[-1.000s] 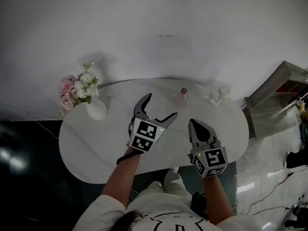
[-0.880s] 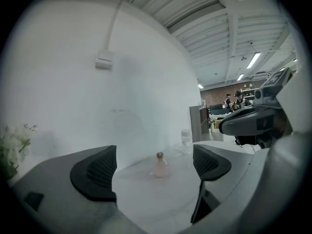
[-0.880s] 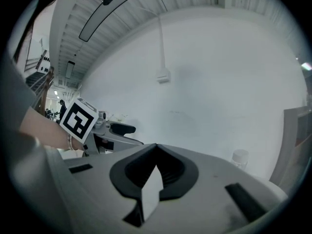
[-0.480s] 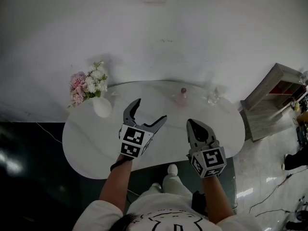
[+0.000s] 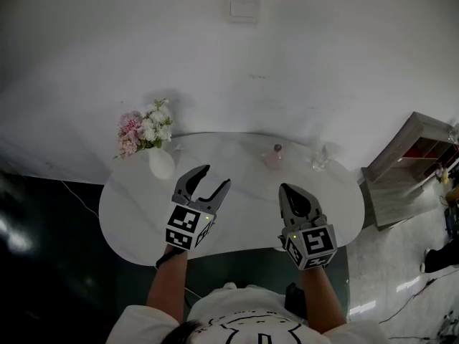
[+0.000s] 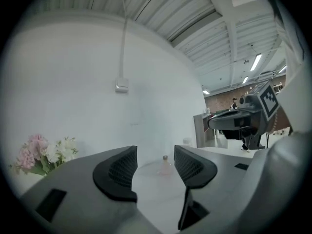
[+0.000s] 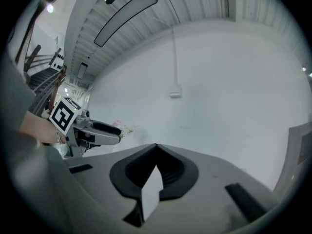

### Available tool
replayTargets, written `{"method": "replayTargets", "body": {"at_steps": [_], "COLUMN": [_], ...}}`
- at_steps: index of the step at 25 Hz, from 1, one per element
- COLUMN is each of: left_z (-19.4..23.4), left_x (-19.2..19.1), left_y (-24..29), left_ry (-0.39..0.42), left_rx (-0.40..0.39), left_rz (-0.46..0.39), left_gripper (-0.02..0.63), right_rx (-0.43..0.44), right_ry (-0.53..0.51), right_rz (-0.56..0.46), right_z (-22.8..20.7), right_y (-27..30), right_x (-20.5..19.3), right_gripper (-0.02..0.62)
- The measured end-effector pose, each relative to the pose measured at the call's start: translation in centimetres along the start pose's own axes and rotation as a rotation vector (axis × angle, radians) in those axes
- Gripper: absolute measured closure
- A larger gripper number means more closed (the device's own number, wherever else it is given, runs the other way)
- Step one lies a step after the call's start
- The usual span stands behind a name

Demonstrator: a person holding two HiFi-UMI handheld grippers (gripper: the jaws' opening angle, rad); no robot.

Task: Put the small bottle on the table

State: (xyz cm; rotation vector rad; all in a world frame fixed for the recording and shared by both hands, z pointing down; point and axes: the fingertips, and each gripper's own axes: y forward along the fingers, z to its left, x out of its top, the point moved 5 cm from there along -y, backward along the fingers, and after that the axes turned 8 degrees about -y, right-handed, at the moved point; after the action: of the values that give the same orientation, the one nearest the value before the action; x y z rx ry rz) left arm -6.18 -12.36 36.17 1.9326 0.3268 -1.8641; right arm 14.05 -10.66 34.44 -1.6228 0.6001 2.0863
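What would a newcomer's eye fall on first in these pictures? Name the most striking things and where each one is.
Two grippers with marker cubes hover over the near half of the white oval table: the left gripper, jaws apart and just closing on nothing, and the right gripper, shut. At the table's far left stands a white vase of pink and white flowers. A small pink bottle stands near the far edge.

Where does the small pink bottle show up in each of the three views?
Head view: the small bottle stands at the table's far edge, right of centre.
Left gripper view: the bottle is low centre, far off.
Right gripper view: not in it.
Shared landmark: the wall switch.
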Motion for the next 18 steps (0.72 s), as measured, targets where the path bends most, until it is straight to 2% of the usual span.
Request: {"method": "replayTargets", "body": {"at_steps": [3, 11, 18], "left_z": [-0.6, -1.5, -2.3], "left_x": [0.7, 2.8, 5.5], "left_y": [-1.2, -4.4, -6.8], "left_ry": [0.0, -0.054, -0.03], "left_rx": [0.012, 0.122, 0.209], "left_rz": [-0.026, -0.126, -0.187], "left_gripper": [0.399, 0.601, 0.601], "right_rx": [0.021, 0.046, 0.068], "right_ry": [-0.016, -0.044, -0.078], "right_rz": [-0.011, -0.038, -0.07], "right_z": [-0.1, -0.8, -1.4], "right_y": [-0.4, -1.9, -2.9], "right_x": [0.6, 1.5, 3.4], "right_gripper": [0.595, 0.595, 0.595]}}
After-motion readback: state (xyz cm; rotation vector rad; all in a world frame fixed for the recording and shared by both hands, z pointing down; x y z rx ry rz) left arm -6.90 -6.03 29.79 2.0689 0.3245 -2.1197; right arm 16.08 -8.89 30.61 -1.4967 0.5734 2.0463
